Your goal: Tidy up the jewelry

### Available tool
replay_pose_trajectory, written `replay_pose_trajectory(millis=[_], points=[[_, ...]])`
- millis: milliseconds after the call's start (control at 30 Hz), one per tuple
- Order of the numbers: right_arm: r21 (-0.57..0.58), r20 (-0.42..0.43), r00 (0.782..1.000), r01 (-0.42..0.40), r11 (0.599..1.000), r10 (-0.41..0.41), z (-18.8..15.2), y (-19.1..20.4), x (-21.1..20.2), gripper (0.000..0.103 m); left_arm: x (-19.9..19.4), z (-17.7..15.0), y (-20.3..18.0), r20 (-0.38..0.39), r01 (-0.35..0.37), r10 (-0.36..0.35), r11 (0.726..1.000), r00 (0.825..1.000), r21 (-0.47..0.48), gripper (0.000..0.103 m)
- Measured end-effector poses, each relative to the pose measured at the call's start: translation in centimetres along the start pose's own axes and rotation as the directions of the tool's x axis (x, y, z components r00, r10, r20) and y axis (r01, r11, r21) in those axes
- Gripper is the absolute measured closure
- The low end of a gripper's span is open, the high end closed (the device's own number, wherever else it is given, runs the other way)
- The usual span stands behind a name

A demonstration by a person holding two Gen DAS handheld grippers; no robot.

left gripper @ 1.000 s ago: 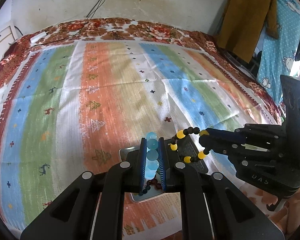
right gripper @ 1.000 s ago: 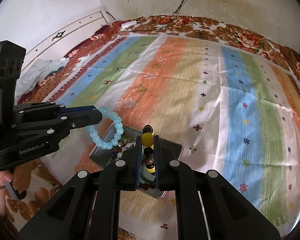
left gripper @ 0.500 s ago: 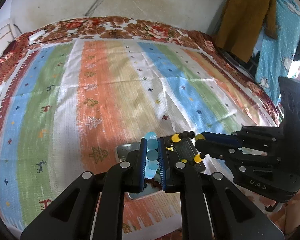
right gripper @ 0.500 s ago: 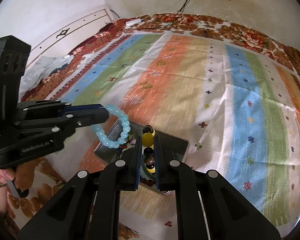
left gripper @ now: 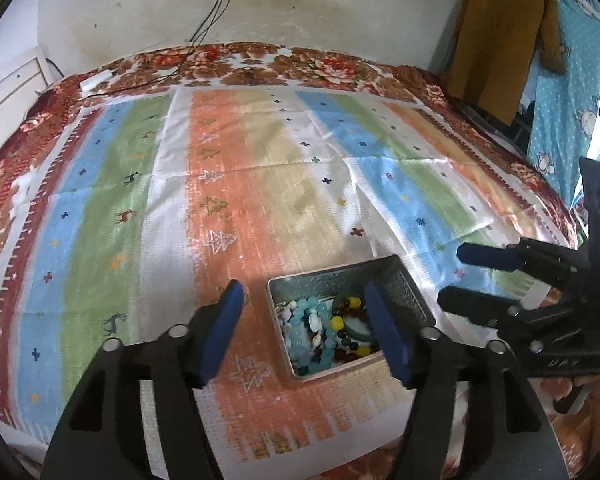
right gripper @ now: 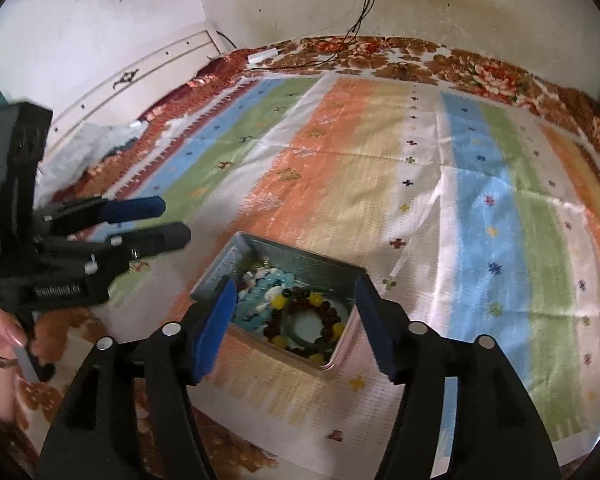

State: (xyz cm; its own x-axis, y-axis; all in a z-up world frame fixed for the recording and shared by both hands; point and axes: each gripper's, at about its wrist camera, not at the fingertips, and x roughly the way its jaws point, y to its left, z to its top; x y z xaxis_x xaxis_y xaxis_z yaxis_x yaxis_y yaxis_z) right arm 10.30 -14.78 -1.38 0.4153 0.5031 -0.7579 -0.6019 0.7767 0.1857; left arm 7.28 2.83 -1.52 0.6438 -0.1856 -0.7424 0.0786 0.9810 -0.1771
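Observation:
A metal tin (left gripper: 404,284) (right gripper: 236,256) sits on the striped bedspread near the bed's front edge. In it lie a light blue bead bracelet (left gripper: 304,320) (right gripper: 256,300) and a dark bracelet with yellow beads (left gripper: 340,322) (right gripper: 300,312), among other small jewelry. My left gripper (left gripper: 304,316) (right gripper: 172,224) is open and empty, just above the tin's left side. My right gripper (right gripper: 296,312) (left gripper: 456,276) is open and empty, above the tin's right side.
The striped bedspread (left gripper: 260,184) covers the bed. A cable and a white plug strip (left gripper: 96,80) lie at the far edge. Clothes (left gripper: 500,40) hang at the right. A white headboard (right gripper: 140,76) stands at the left.
Both grippers have opened. The blue bracelet and the yellow-beaded bracelet have dropped from them into the tin. Both grippers have pulled back and up.

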Motion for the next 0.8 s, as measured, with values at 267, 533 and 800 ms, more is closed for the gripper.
replay_pose_trajectory(millis=[267, 533, 800], points=[[0.006, 0.036, 0.999, 0.027, 1.000, -0.027, -1.0, -0.4, -1.1, 0.019, -0.8, -1.1, -0.4, 0.006, -0.006, 0.006, 0.999, 1.000, 0.031, 0.015], [0.010, 0.079, 0.997, 0.017, 1.000, -0.018, -2.0, -0.4, -2.3, 0.007, -1.4, -2.8, -0.5, -0.005, -0.013, 0.013, 0.999, 1.000, 0.040, 0.006], [0.016, 0.117, 0.993, 0.031, 0.999, -0.032, -3.8, -0.3, -3.8, 0.006, -2.2, -4.3, -1.5, 0.017, -0.063, 0.062, 0.996, 0.998, 0.064, 0.006]])
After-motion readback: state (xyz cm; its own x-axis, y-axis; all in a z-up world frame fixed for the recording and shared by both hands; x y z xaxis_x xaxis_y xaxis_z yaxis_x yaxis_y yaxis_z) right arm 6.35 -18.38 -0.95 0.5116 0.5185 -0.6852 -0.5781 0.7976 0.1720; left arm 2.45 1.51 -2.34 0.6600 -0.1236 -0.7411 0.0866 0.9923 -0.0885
